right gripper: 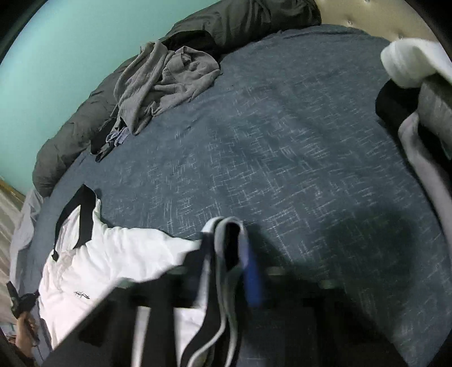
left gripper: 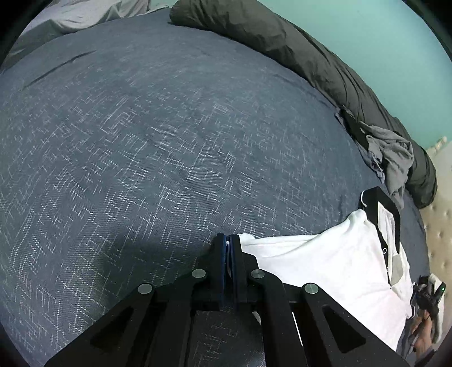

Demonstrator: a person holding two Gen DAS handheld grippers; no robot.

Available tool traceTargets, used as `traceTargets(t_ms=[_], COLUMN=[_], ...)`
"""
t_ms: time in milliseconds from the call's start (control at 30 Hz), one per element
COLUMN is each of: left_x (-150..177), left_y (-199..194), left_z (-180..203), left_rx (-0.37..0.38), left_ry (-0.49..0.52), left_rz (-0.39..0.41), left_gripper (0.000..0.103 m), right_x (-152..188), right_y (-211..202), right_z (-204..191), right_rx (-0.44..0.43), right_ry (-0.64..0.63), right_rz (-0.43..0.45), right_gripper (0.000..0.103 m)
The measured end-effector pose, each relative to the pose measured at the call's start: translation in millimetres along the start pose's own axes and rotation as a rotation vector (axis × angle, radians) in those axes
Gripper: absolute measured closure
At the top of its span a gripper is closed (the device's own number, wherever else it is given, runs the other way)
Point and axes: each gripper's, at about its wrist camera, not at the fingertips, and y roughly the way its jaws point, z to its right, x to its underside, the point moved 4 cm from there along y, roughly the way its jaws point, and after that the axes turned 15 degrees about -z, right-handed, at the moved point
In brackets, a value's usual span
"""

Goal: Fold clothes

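Note:
A white polo shirt (left gripper: 325,262) with a black collar (left gripper: 378,203) lies on the blue patterned bedspread (left gripper: 141,141). My left gripper (left gripper: 228,242) is shut on the shirt's white edge, and cloth shows between its blue pads. In the right wrist view the shirt (right gripper: 113,262) spreads to the lower left, collar (right gripper: 84,214) pointing away. My right gripper (right gripper: 228,245) is blurred; a black, white-trimmed sleeve end is pinched between its fingers and lifted off the bedspread (right gripper: 310,141).
A crumpled grey garment pile (right gripper: 166,82) lies by a rolled dark duvet (right gripper: 240,22) along the teal wall. Stacked clothes (right gripper: 423,98) sit at the right edge. A hand with a black device (right gripper: 19,302) is at the bed's side, and the beige tufted headboard (left gripper: 440,240) stands behind.

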Motion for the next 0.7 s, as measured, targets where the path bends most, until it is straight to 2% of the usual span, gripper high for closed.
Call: traceTargets(t_ms=[33,200,300,467,700], left_x=[2,6,5,3,-2], left_y=[-1,-5,-4,-3,-6], left_z=[-2,-8,-10,-8,-9], left_rx=[0.003,-0.005,-0.001,-0.016,-0.030], left_ry=[-0.006,-0.005,-0.016,-0.010,0.001], left_rz=[-0.001,-0.003,-0.005,-0.011,-0.012], left_gripper=[0.100,0.100,0.100,0.100,0.100], right_x=[0,-14,-19,-15,-21], right_y=[-3,-35,-43,-37,-43], right_z=[0,18,32,46,51], right_rx=[0.001,0.091,0.175,0.225,0.302], right_ry=[-0.004,0.011,0.012,0.024,0.022], right_rz=[0.011,0.110,0.114,0.093,0.136], right_gripper=[0.100,0.100,0.100,0.100,0.101])
